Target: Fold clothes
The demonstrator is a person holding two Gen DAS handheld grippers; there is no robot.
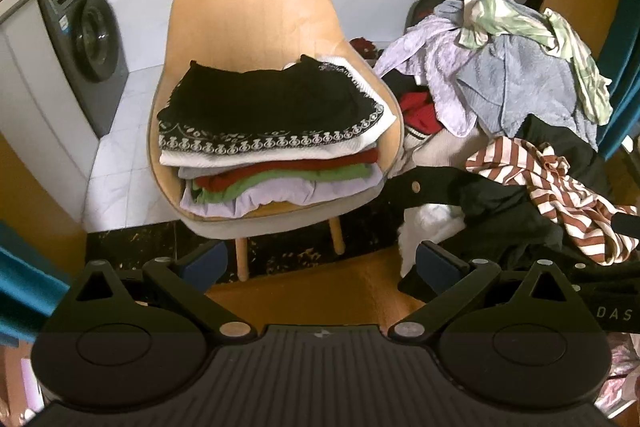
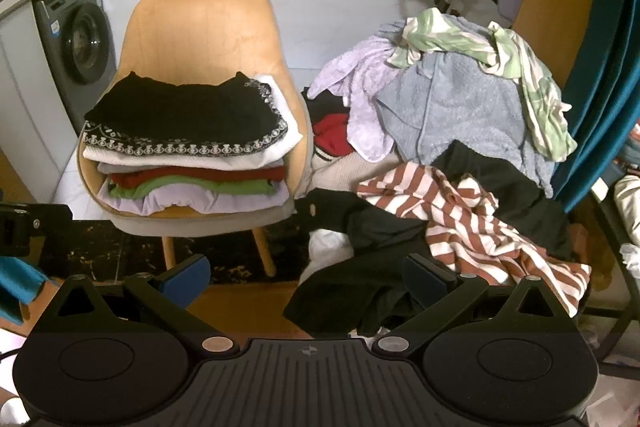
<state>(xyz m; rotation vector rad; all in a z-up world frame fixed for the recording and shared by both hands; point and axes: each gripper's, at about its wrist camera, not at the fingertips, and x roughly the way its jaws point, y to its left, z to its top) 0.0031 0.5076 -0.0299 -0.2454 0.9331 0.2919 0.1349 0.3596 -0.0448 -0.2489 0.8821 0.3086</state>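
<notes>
My left gripper [image 1: 320, 263] and right gripper [image 2: 306, 281] hang spread, empty; at two o'clock, the heaped unfolded clothes pile [image 2: 460, 131] hides its support.

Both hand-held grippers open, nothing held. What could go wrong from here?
1. The folded stack on the chair is tall and overhangs the seat front; adding another piece may tip it.
2. In the unfolded pile, the striped shirt lies tangled with a black garment; the right hand-held gripper may drag both.
3. The left hand-held gripper has no cloth between its fingers.
</notes>
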